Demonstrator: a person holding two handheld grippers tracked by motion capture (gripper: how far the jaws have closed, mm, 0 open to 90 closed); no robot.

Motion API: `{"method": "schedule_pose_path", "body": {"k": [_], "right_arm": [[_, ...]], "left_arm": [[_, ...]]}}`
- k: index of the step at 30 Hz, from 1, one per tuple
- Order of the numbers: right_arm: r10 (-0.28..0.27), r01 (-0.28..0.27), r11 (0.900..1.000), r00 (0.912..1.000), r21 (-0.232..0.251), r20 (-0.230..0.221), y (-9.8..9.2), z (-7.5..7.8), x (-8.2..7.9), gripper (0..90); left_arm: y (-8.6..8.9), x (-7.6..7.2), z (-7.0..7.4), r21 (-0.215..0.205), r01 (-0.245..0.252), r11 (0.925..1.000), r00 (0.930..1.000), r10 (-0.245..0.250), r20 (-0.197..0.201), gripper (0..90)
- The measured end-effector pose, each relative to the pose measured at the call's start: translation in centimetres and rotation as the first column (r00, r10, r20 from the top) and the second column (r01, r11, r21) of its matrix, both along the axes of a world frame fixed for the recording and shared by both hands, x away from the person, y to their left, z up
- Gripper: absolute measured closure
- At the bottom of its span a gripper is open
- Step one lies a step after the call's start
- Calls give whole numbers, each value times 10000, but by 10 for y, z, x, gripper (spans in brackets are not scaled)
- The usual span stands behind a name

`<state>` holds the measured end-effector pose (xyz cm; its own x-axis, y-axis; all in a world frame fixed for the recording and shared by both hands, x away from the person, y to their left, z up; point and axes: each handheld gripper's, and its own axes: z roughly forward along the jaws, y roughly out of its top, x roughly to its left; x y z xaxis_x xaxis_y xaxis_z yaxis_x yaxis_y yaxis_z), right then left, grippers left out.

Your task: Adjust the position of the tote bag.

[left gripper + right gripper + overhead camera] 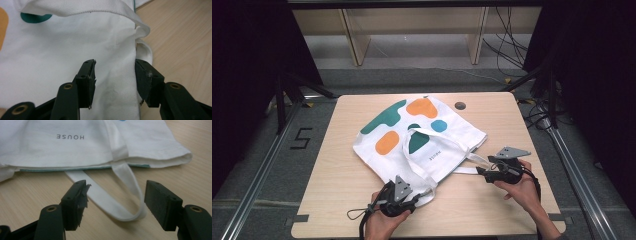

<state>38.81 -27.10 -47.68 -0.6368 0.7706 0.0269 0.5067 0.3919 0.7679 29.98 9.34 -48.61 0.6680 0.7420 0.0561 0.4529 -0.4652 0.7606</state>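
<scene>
We see a white tote bag (422,137) with teal, orange and blue patches lying flat mid-tabletop (342,175), its mouth toward the near edge. Our left claw (115,75) sits over the bag's near corner, jaws apart with a fold of cloth between them, not pressed. Our right claw (116,203) stands apart around the looped handle (125,195) near the right edge.

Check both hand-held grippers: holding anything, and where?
Nothing is clamped. The left hand-held gripper straddles the tote bag corner fabric; the right hand-held gripper straddles the handle loop. Pads clear on both.
</scene>
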Motion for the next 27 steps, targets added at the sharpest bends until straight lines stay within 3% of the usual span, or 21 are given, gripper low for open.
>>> {"method": "schedule_pose_path", "body": {"k": [1,2,3,5,7,9,11,13,17,18,21,23,27], "right_arm": [[-18,19,10000,10000,63,-56,0,0,0,356],[-239,241,9996,9995,136,-188,1,-1,-1,356],[-87,87,10000,9999,13,-59,-1,-1,0,356],[46,-46,10000,10000,39,39,0,-1,1,356],[248,-247,9997,9996,-81,134,-1,-2,3,355],[-67,67,10000,10000,-23,-25,1,-1,-1,356],[-83,83,10000,10000,-25,28,1,-1,0,356],[-86,85,10000,10000,-23,-24,0,-1,0,355],[-70,70,10000,9999,-47,139,-2,-1,2,355],[-196,196,9998,9998,-25,-32,-2,-1,1,356],[-124,123,9999,9999,52,79,-3,1,0,358],[-200,198,9997,9996,123,188,-4,2,0,358],[-168,165,9998,9995,116,270,-4,3,0,357]], "left_arm": [[8,2,1,-331,41,9994,9999,-47,-166,516],[10,1,0,-651,-330,9973,9989,308,-350,489],[14,1,1,-855,-433,9954,9982,397,-442,482],[17,3,2,-902,-415,9951,9984,377,-427,475],[17,3,3,-537,-339,9980,9985,316,-436,479],[16,2,3,-189,-201,9996,9997,199,-136,515],[17,1,5,214,-67,9997,10000,68,-45,579],[20,-1,5,915,-75,9958,9998,60,171,663],[32,-2,3,1053,-38,9944,9994,2,342,868],[36,-2,3,1120,-139,9936,9990,90,438,874],[49,-4,3,1244,-39,9922,9988,-23,492,878],[55,-4,2,1029,-253,9944,9983,197,554,878],[72,-5,5,1206,-586,9910,9970,520,568,876]]}}
